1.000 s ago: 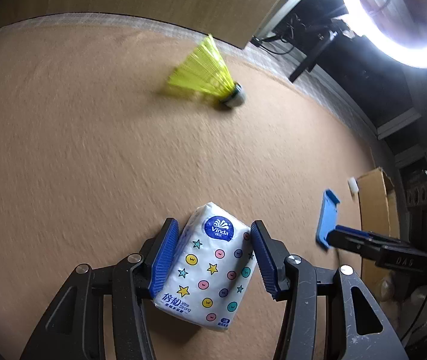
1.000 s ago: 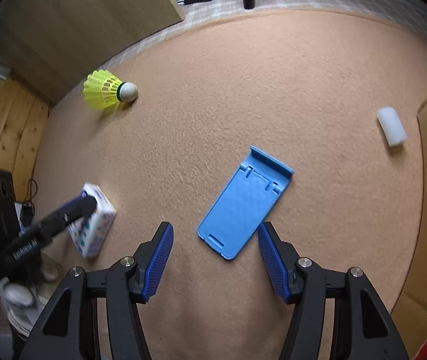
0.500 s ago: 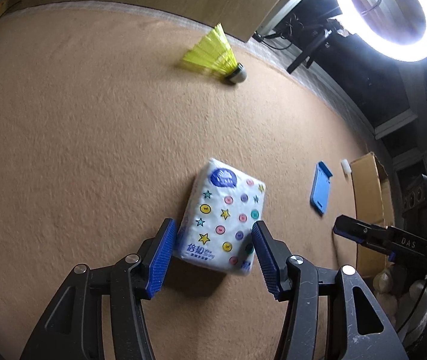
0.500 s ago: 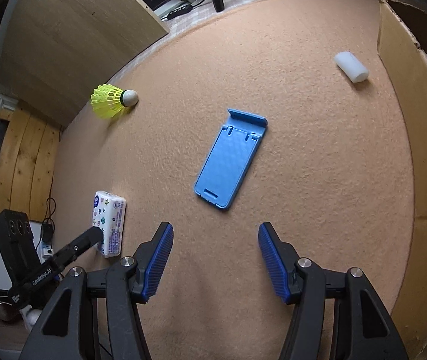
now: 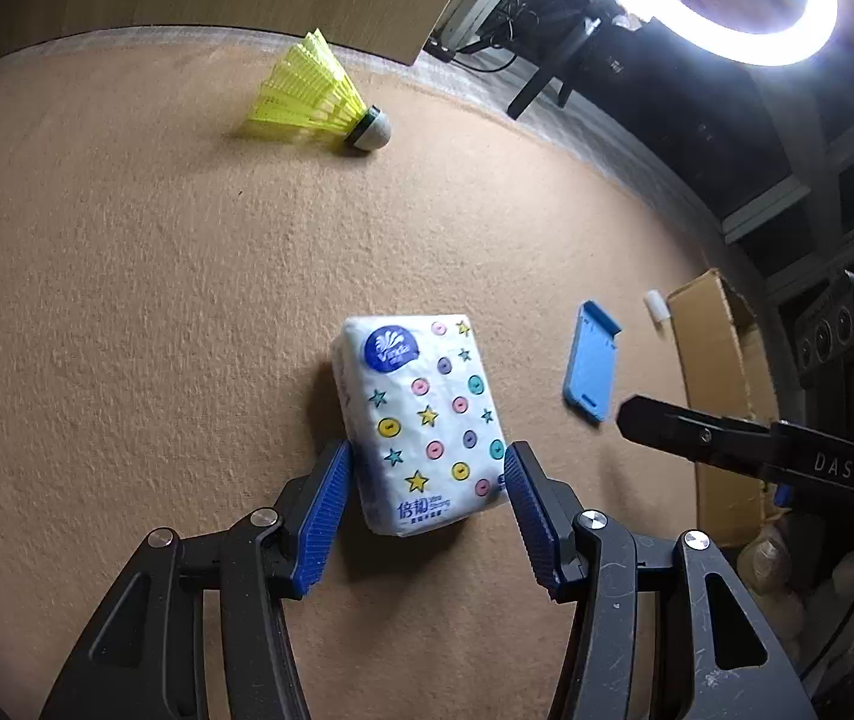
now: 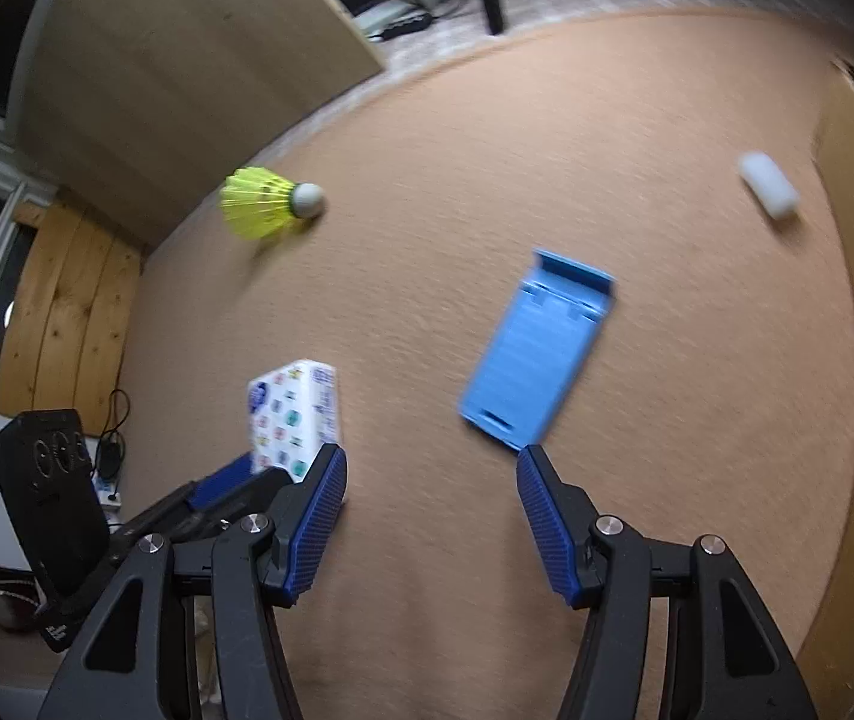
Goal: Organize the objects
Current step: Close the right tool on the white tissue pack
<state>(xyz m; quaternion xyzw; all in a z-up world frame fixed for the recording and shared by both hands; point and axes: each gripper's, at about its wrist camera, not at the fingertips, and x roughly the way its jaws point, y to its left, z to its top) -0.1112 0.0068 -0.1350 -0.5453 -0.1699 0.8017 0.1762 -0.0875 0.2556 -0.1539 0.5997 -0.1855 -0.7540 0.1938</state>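
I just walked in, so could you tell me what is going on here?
A person is tidying a mat with two hand-held claws. The left claw is open around the near end of a tissue pack. The right claw, also open, hovers near a blue stand. A shuttlecock lies farther off.

I can read "Vinda" in white on the blue round logo at the far end of the tissue pack point(image 5: 421, 420). Near its close edge there's blue Chinese print with small Latin words beside it, too fine for me to make out. On the right gripper point(image 5: 757, 444), white letters spell "DAS". In the right wrist view, nothing reads through the blur.
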